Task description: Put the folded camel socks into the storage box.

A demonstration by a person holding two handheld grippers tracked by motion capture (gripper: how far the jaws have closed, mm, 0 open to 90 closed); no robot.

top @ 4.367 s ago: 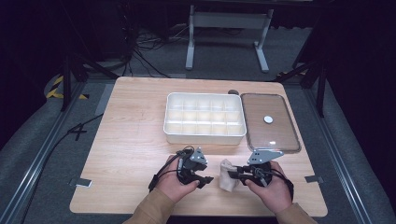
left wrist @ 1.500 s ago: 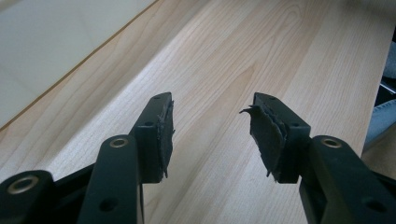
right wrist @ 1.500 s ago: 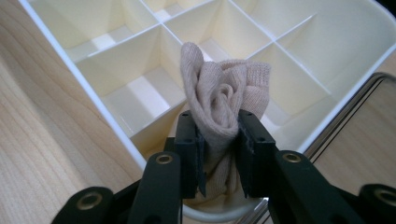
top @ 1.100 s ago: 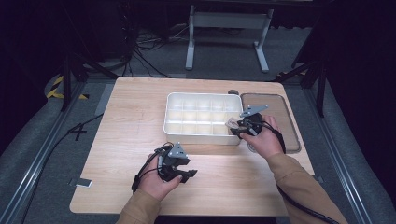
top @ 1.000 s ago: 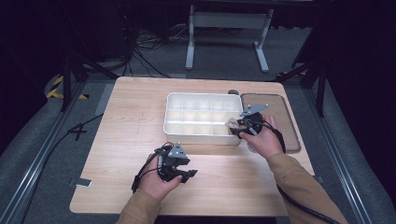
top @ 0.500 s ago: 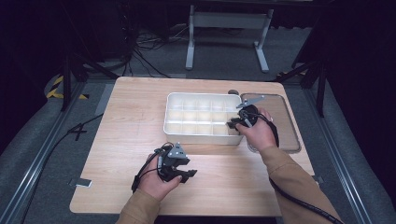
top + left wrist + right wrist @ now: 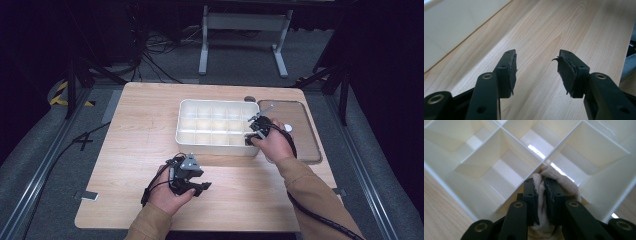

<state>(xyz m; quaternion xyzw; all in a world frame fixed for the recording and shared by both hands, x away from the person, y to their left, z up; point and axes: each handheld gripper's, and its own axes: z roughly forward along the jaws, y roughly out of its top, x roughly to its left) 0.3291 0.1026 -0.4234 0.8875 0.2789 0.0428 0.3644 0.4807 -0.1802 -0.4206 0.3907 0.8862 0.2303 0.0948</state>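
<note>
No legible text, label, brand or number anywhere: none on the white divided box [image 7: 215, 127], the wooden table [image 7: 140, 130], or the gripper bodies

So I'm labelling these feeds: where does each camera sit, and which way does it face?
High view: above the table's near side, looking forward and down; forearms, hands, both tools.
Left gripper view: on the left tool, along open jaws over bare table.
Right gripper view: on the right tool, into the tray, jaws pinching cloth.
Shared: the white tray.
</note>
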